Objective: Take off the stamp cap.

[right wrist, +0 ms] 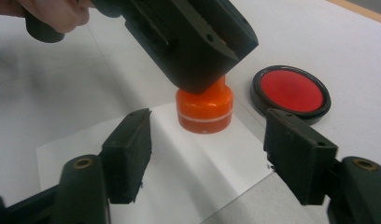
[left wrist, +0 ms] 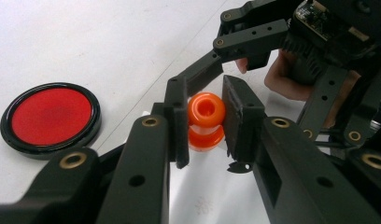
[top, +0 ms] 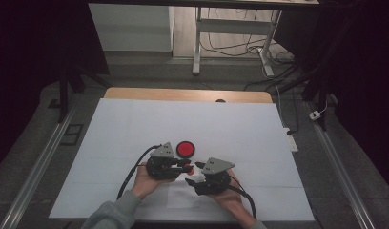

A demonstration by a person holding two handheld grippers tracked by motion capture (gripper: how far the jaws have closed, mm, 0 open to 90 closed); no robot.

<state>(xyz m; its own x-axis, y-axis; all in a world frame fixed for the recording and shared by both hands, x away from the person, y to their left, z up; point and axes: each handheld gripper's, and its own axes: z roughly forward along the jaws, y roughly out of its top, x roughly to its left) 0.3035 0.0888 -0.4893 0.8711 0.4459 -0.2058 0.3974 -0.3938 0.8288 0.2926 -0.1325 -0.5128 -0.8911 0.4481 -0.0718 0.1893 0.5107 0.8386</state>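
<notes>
A small orange waisted piece [left wrist: 206, 109] with a hollow top and a wider base [right wrist: 205, 109] stands upright at the white paper. My left gripper [top: 187, 166] is shut on its narrow upper part, one pad on each side. My right gripper [right wrist: 212, 144] is open and faces the piece from the near side. Its two pads stand wide apart, short of the orange base and not touching it. A round red disc [top: 186, 149] with a black rim lies flat just beyond the left gripper. Whether the orange base rests on the paper or hangs just above it I cannot tell.
A large white sheet [top: 135, 124] covers the wooden table [top: 183, 94]; a smaller paper sheet [right wrist: 179, 158] lies under the grippers. Black cables trail from both grippers toward the near edge. Beyond the table stand white desk legs [top: 197, 47] and floor cables.
</notes>
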